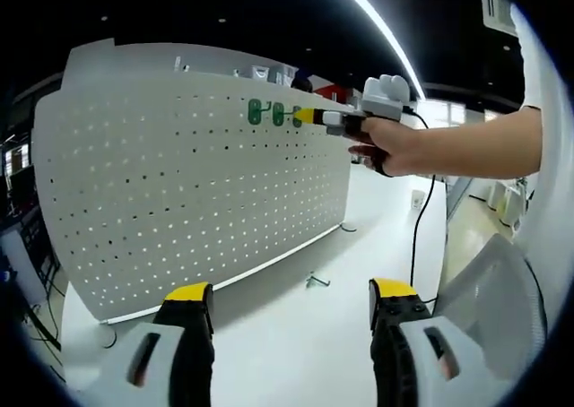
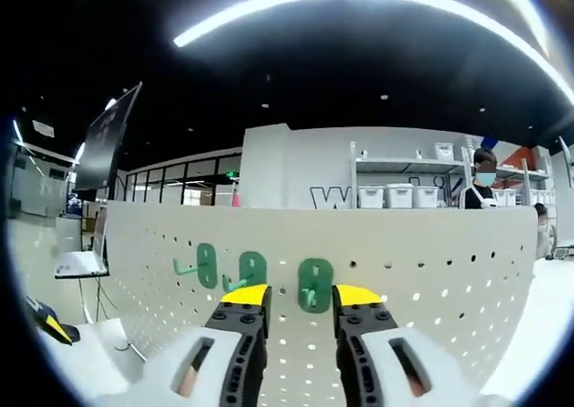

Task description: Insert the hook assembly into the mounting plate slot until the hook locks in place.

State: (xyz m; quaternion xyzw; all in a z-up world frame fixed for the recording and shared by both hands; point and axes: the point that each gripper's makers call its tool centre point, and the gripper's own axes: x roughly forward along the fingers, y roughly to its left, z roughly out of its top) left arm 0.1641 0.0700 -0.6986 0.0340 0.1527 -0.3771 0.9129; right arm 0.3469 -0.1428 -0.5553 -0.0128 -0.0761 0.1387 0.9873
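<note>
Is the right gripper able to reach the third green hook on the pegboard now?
Probably yes: the right gripper is open, and the rightmost green hook on the pegboard sits between its jaws, unobstructed.

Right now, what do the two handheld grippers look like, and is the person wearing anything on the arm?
The left gripper has two black jaws with yellow tips on light grey bodies with dark slots. The right gripper matches: black ribbed jaws, yellow tips, grey housings. Seen from the left gripper view, it has a white body and a black cable hanging down. The person's forearm is bare, no sleeve showing.
</note>
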